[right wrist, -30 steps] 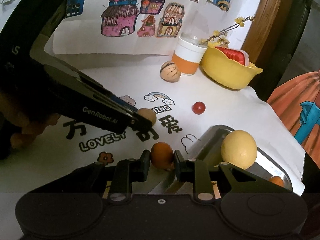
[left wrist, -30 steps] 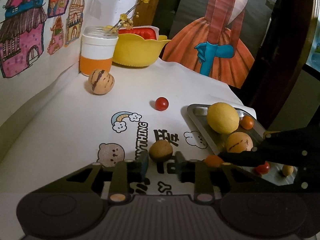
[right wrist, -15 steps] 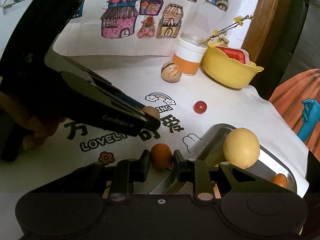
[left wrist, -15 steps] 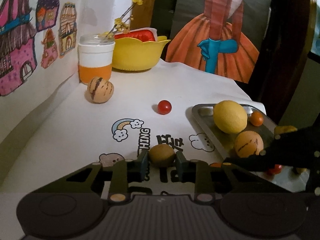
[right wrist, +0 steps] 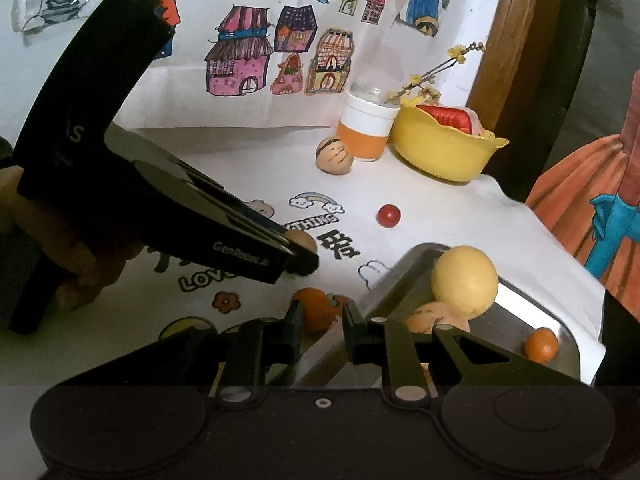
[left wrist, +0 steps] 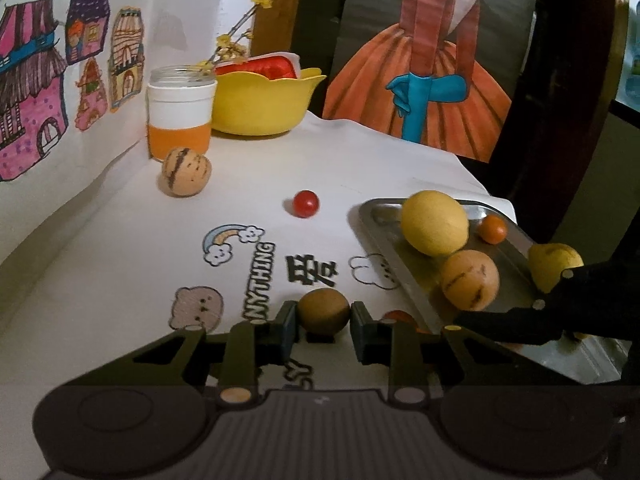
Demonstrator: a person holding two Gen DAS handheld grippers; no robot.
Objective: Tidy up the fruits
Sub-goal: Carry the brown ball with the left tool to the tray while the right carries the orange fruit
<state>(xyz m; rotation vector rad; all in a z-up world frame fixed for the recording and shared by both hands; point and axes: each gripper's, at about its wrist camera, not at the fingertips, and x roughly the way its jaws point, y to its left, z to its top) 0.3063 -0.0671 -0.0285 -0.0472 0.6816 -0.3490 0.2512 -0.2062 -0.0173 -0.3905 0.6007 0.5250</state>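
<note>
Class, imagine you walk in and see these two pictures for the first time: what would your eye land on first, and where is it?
Probably the big yellow fruit on the metal tray at the right of the white tablecloth. Next come the two black grippers in front: the left gripper closed on a brown fruit, the right gripper on an orange fruit beside the tray. Behind stands a bright yellow bowl.

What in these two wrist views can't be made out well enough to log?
- Left wrist view: the near end of the metal tray is hidden by the right gripper; a yellow fruit is half covered.
- Right wrist view: the striped fruit in the tray sits behind the lemon.
- Right wrist view: the brown fruit is mostly hidden by the left gripper; contact unclear.
- Both views: the yellow bowl hides most of its red contents.
</note>
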